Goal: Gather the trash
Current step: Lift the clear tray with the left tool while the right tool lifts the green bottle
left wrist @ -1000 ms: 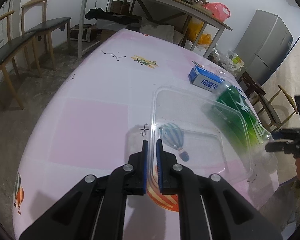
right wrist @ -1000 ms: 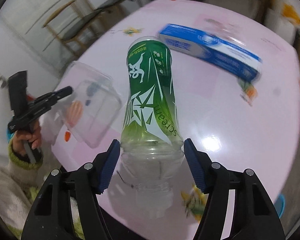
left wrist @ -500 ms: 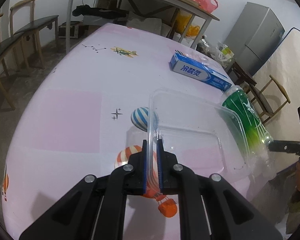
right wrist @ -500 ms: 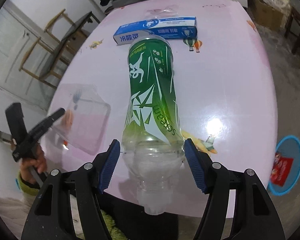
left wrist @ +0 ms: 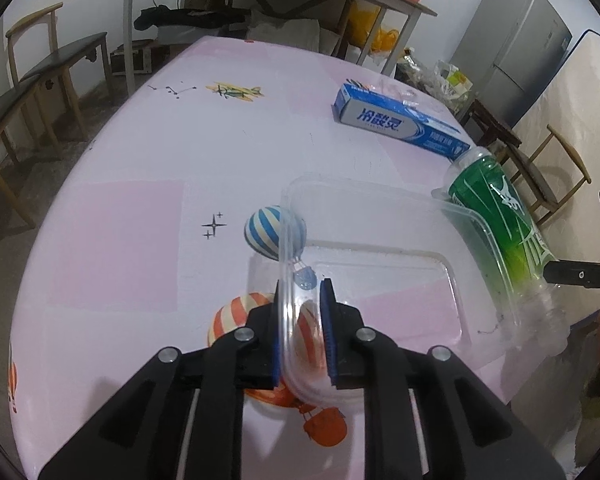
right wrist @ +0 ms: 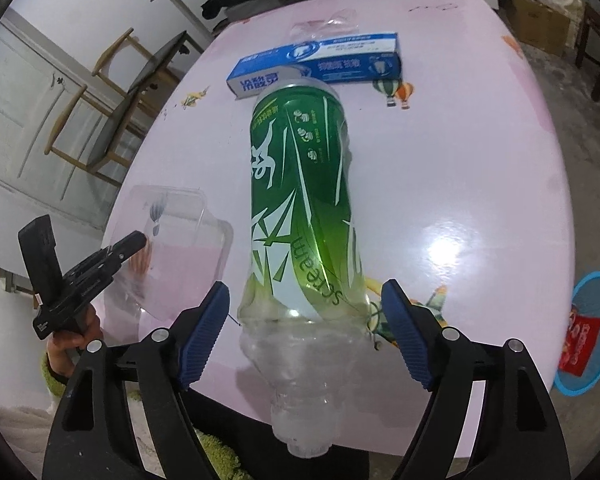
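Two pieces of trash are in hand at once. The left hand-held gripper (left wrist: 302, 332) has its blue pads pinched narrowly on the rim of a clear plastic tray (left wrist: 376, 276), which hangs tilted above the near edge of the pink counter (left wrist: 140, 208). The right hand-held gripper (right wrist: 304, 332) spans the shoulder of a green plastic bottle (right wrist: 300, 208), neck toward the camera and base pointing out over the counter. A sliver of daylight shows between each pad and the bottle wall, so I cannot tell whether the bottle is truly clamped or merely cradled. In the left wrist view the bottle lies just beside the tray's far rim, seemingly touching it.

Judging by this, the step in hand is carrying both items off the counter toward a bin. A blue basket (right wrist: 592, 332) stands on the floor at the right and looks the likely target. The next move calls for swinging each piece clear of the counter edge without letting the loosely held bottle slip, then parting the fingers over the basket.

A blue toothpaste box (left wrist: 400, 126) waits on the counter, well apart from both grippers, not yet collected. Its side bears white Chinese characters I cannot read with confidence. The bottle's label shows the word "scream" in white letters, seen upside down, beside a stylised white figure
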Available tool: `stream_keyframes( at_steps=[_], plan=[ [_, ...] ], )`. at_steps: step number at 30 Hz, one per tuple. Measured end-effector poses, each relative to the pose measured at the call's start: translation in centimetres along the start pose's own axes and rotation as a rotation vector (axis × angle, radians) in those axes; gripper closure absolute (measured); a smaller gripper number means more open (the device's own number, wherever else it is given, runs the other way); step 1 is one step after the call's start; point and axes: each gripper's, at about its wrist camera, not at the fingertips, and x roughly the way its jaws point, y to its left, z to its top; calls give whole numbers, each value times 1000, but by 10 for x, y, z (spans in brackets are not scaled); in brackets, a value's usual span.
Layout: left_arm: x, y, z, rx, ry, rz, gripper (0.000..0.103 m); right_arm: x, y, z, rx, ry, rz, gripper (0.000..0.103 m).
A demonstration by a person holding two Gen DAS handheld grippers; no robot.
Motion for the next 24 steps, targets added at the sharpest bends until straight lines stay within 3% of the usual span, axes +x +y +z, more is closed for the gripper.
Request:
stream_keyframes(
  at_steps=[10,24],
  plan=[
    [7,-5,4,8,2,28,87,15,2,6,-21,31,8,28],
    [2,-8,2,16,-26,36,101,18,-1,2,-7,50,55,37]
  ],
)
